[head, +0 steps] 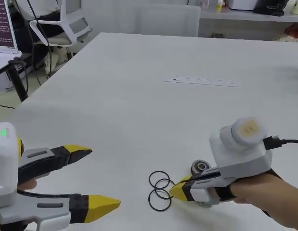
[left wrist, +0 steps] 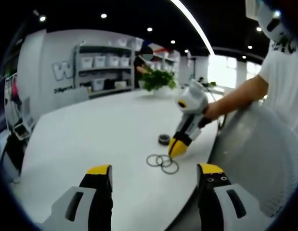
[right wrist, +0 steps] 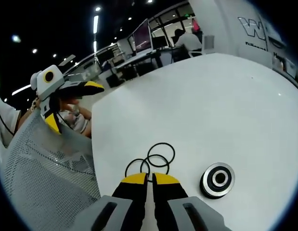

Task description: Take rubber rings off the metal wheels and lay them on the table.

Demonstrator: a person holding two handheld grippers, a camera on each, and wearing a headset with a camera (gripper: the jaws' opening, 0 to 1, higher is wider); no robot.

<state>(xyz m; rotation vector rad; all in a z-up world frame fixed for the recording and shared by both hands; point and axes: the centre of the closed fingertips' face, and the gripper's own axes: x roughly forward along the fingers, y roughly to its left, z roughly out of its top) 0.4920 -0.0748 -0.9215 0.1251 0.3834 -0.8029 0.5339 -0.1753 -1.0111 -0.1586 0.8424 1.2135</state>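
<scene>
Three thin black rubber rings (head: pixel 160 186) lie overlapping on the white table (head: pixel 139 106). Just right of them sits a small metal wheel (head: pixel 200 167) with a dark rim. My right gripper (head: pixel 177 191) is shut, its yellow tips touching the rings' edge; whether they nip a ring I cannot tell. In the right gripper view the closed tips (right wrist: pixel 149 179) cover the near edge of the rings (right wrist: pixel 154 160), with the wheel (right wrist: pixel 217 180) to the right. My left gripper (head: pixel 98 178) hangs open and holds nothing, left of the rings. The left gripper view looks between its jaws (left wrist: pixel 155 172) at the rings (left wrist: pixel 162 161), the wheel (left wrist: pixel 163 139) and the right gripper (left wrist: pixel 177 147).
A white power strip (head: pixel 202 81) lies further back on the table. An office chair (head: pixel 67 24) and a laptop (head: pixel 4 29) on a side desk stand at the far left. The table's near edge runs close below the grippers.
</scene>
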